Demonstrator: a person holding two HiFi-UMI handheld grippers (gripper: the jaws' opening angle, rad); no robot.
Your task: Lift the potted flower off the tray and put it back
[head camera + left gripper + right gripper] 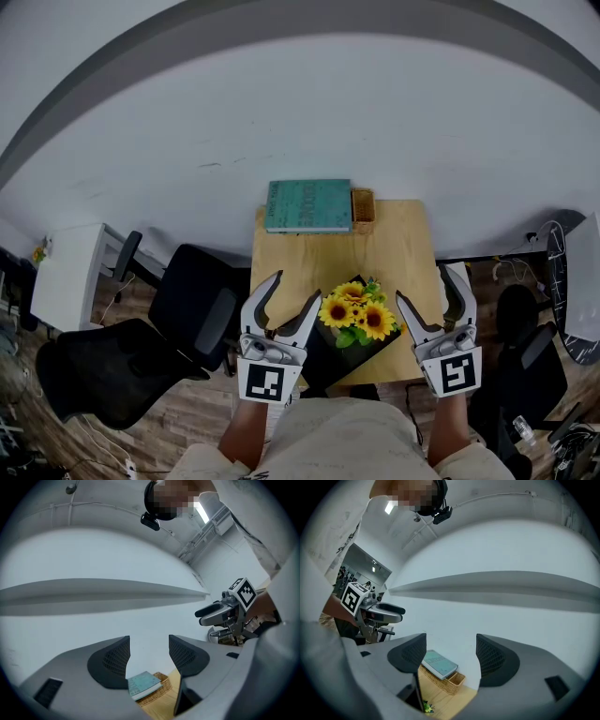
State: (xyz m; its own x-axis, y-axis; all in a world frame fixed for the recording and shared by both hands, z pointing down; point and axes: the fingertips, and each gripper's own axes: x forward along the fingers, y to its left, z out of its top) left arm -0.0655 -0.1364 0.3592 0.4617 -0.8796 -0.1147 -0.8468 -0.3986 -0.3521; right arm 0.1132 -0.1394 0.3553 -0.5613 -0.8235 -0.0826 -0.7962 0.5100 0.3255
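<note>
- The left tool (296, 287) has its jaws wide apart with nothing between them; through the gap its own view shows only the white wall (93, 620) and the far end of the table.
- The right tool (427, 284) is likewise spread and empty; its own view shows the same far end of the table between its jaws.
- The flower (358, 314), a bunch of yellow sunflowers with green leaves, sits on the black tray (328, 361) at the near edge of the table (398, 253).
- The pot itself is hidden under the blooms in the head view.
- In the head view the flower lies between the two tools, the left tool just beside its left blooms and the right tool a little off to its right; neither grips it.
- A teal book (309, 205) lies on a wicker basket (362, 208) at the far edge of the table, against the wall.
- Black chairs (192, 302) stand on the wooden floor (187, 412) left of the table.
- Each tool's view catches the other tool raised to one side, its marker cube facing the camera.
</note>
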